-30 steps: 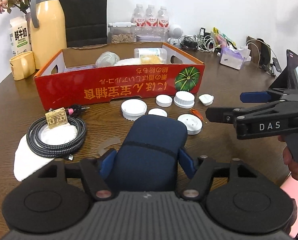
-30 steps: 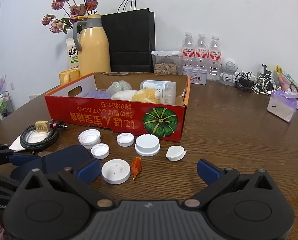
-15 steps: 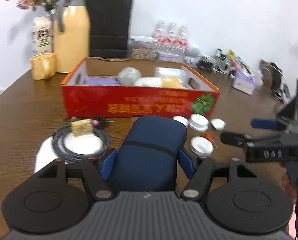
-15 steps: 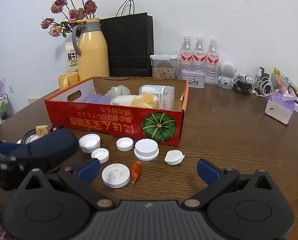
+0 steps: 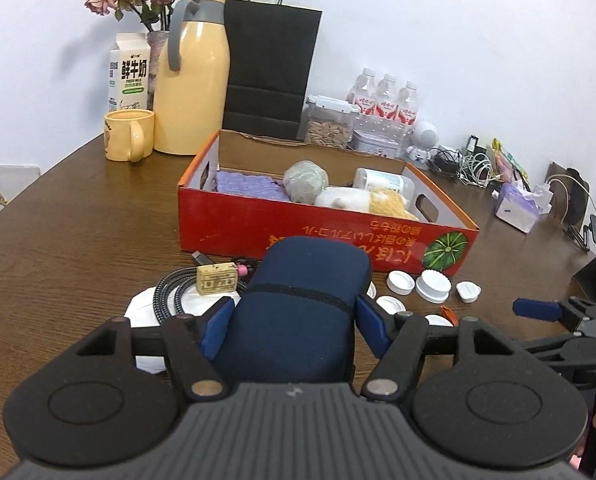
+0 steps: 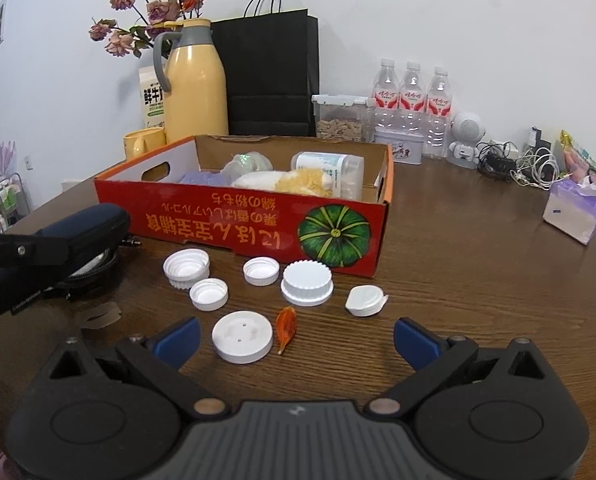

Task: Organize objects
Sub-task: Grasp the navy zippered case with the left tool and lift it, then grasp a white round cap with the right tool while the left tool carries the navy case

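Observation:
My left gripper (image 5: 293,322) is shut on a dark blue zip case (image 5: 304,300) and holds it above the table, in front of the red cardboard box (image 5: 318,232). The case also shows at the left of the right wrist view (image 6: 53,248). The box (image 6: 249,224) holds a purple cloth, a pale ball, a plush toy and a white bottle. My right gripper (image 6: 295,340) is open and empty, low over several white caps (image 6: 241,336) and an orange leaf-like piece (image 6: 285,326).
A coiled black cable with a tan tag (image 5: 215,280) lies on a white cloth left of the case. A yellow jug (image 5: 191,76), mug, milk carton, black bag, water bottles and chargers stand at the back. A tissue pack (image 6: 574,216) lies at the right.
My left gripper has lifted the blue case off the table and swung left, with the box now seen from a higher angle. The right gripper has stayed open and nearly still.

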### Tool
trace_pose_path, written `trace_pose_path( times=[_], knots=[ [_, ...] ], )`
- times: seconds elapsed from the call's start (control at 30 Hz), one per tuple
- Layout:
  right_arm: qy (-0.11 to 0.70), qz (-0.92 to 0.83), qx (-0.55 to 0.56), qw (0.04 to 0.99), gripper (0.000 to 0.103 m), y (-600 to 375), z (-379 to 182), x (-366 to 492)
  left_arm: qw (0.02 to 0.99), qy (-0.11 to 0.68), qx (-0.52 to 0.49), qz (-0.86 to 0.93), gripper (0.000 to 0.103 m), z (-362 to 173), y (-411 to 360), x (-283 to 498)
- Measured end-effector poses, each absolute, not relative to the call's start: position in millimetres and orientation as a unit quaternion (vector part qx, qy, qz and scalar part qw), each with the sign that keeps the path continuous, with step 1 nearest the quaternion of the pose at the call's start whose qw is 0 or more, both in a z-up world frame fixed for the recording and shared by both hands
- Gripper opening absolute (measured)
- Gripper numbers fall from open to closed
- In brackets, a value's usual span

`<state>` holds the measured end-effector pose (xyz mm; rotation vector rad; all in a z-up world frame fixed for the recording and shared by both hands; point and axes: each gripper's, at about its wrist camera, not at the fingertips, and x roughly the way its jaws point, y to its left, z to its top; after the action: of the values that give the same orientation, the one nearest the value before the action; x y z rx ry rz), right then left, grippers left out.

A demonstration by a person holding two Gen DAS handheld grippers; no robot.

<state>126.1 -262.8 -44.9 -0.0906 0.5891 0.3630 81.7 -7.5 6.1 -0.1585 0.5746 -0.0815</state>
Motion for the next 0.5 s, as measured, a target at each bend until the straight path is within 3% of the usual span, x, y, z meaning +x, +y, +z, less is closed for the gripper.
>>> trace_pose_path(
  times=[0.07, 0.2, 0.27, 0.37, 0.5],
  knots=[
    [0.291, 0.185, -0.041, 0.938, 0.086, -260.7, -46.8, 127.4, 0.955, 0.283, -0.081, -0.039, 0.067, 5.4, -4.9, 82.9],
    [0.297, 0.205, -0.048, 0.932, 0.071, -249.7, -50.9, 130.2, 0.955, 0.283, -0.085, -0.035, 0.067, 4.0, -0.8, 84.5],
    [0.296, 0.219, -0.051, 0.928, 0.055, -244.0, -52.4, 129.7, 0.954, 0.284, -0.087, -0.033, 0.067, 3.5, 1.3, 85.3],
    [0.296, 0.232, -0.061, 0.925, 0.046, -235.7, -54.7, 129.6, 0.954, 0.283, -0.090, -0.033, 0.067, 3.3, 4.3, 85.3],
    [0.298, 0.232, -0.072, 0.923, 0.043, -229.9, -57.1, 130.9, 0.954, 0.282, -0.092, -0.034, 0.067, 3.2, 5.9, 85.7]
  ],
)
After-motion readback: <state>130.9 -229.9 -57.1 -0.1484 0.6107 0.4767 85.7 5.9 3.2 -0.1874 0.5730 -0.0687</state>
